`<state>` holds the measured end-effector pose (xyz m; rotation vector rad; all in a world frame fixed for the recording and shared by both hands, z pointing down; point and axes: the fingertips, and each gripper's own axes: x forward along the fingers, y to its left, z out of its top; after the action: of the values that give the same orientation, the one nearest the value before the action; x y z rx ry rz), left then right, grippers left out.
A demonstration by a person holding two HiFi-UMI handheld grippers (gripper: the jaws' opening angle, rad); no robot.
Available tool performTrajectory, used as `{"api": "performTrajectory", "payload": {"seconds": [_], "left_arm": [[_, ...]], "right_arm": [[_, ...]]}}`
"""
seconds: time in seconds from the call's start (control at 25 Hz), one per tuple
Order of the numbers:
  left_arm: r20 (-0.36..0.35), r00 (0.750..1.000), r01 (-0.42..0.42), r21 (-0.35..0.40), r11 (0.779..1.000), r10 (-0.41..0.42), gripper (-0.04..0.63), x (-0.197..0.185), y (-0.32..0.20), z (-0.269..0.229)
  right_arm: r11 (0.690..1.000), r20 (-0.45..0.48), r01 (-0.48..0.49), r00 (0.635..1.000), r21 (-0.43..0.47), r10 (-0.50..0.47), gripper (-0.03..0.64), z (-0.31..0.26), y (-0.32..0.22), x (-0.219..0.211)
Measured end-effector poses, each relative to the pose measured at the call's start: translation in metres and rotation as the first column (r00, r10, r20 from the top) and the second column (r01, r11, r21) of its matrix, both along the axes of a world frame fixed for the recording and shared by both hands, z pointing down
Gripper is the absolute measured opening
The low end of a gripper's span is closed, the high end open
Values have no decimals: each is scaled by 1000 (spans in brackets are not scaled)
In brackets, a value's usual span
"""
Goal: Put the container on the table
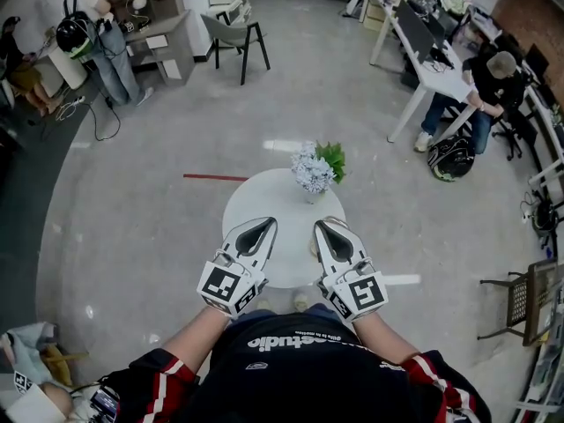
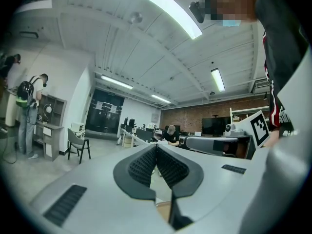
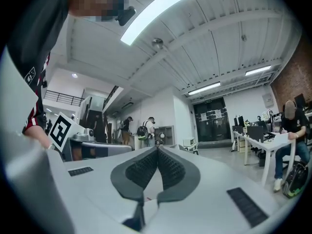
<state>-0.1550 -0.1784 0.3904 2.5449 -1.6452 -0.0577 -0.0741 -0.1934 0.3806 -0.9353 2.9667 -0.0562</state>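
A round white table stands in front of me with a vase of pale blue flowers at its far edge. Both grippers hang side by side over the table's near half, pointing level. My left gripper is shut, its ribbed pads meeting at the tip with nothing between them. My right gripper is also shut and empty, its pads touching. A small tan thing peeks out beside the right gripper; I cannot tell whether it is the container.
A red strip marks the floor beyond the table. A grey chair stands far back, a standing person at far left. At right are a white desk with a seated person, a backpack and a wooden chair.
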Motion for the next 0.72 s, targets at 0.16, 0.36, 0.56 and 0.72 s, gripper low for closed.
{"api": "performTrajectory", "payload": {"seconds": [0.16, 0.36, 0.56, 0.72], "left_arm": [[0, 1000, 8, 4, 1000, -8, 23, -3, 0, -2], [1, 1000, 7, 10, 1000, -7, 23, -4, 2, -7], [1, 1000, 7, 15, 1000, -7, 23, -5, 4, -8], [3, 1000, -1, 16, 1000, 1, 23, -3, 4, -8]], "right_arm": [[1000, -3, 3, 1000, -19, -3, 15, 1, 0, -3], [1000, -7, 12, 1000, -19, -12, 14, -2, 0, -8], [1000, 3, 21, 1000, -19, -20, 14, -7, 2, -9], [1000, 3, 25, 1000, -17, -25, 14, -7, 3, -9]]}}
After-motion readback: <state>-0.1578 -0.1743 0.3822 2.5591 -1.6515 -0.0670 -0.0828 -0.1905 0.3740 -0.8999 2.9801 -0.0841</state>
